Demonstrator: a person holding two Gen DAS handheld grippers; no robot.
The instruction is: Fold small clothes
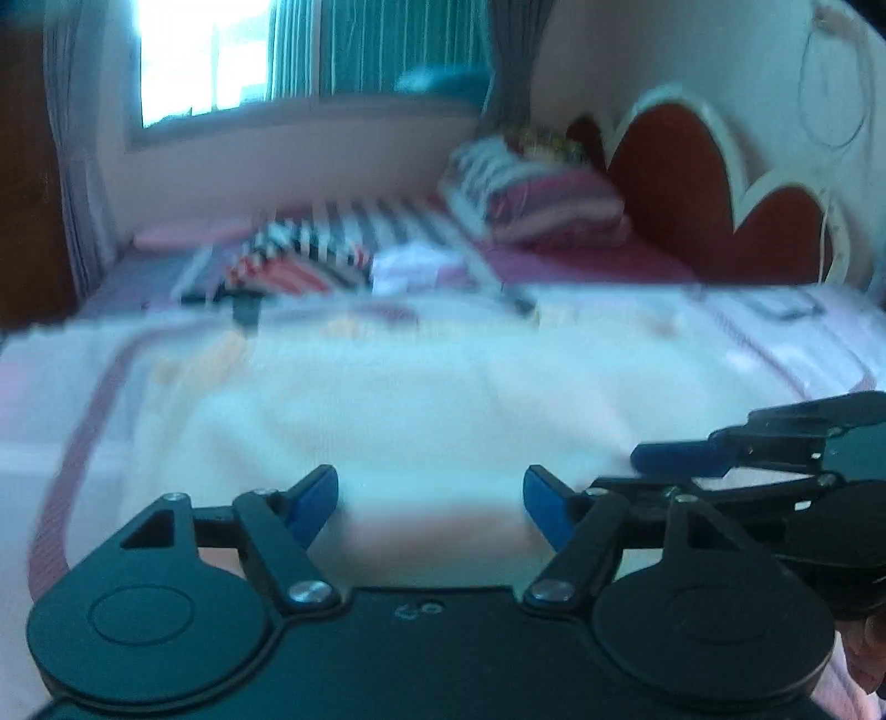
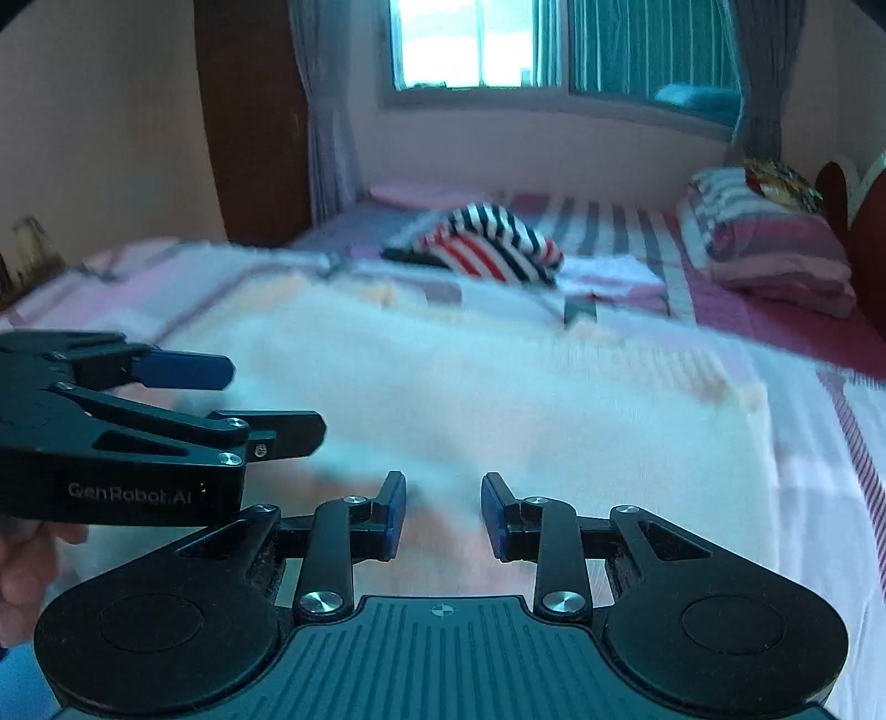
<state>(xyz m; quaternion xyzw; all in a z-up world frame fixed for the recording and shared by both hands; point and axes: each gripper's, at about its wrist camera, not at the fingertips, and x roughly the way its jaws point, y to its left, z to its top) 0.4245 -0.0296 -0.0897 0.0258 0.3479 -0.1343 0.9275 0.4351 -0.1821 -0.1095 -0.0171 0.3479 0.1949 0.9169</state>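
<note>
A white small garment [image 1: 387, 399] lies spread flat on the pink striped bed sheet [image 1: 50, 421]; it also fills the middle of the right wrist view [image 2: 498, 399]. My left gripper [image 1: 432, 504] hovers over its near edge with its jaws wide apart, and the cloth shows below the gap. Just to its right, my right gripper [image 2: 443, 520] stands over the same edge with a narrower gap, and its blue pads [image 2: 394, 518] press on nothing that I can make out. Each gripper shows in the other's view: the right gripper [image 1: 642, 476] and the left gripper [image 2: 266, 401]. The cloth is blurred.
Farther up the bed lie a crumpled red, white and black striped garment [image 2: 487, 249] and a small folded white stack [image 2: 614, 282]. Striped pillows [image 2: 775, 260] lean on the red headboard [image 1: 675, 183]. A hand [image 2: 22, 576] holds the left gripper. A curtained window [image 2: 470, 44] is behind.
</note>
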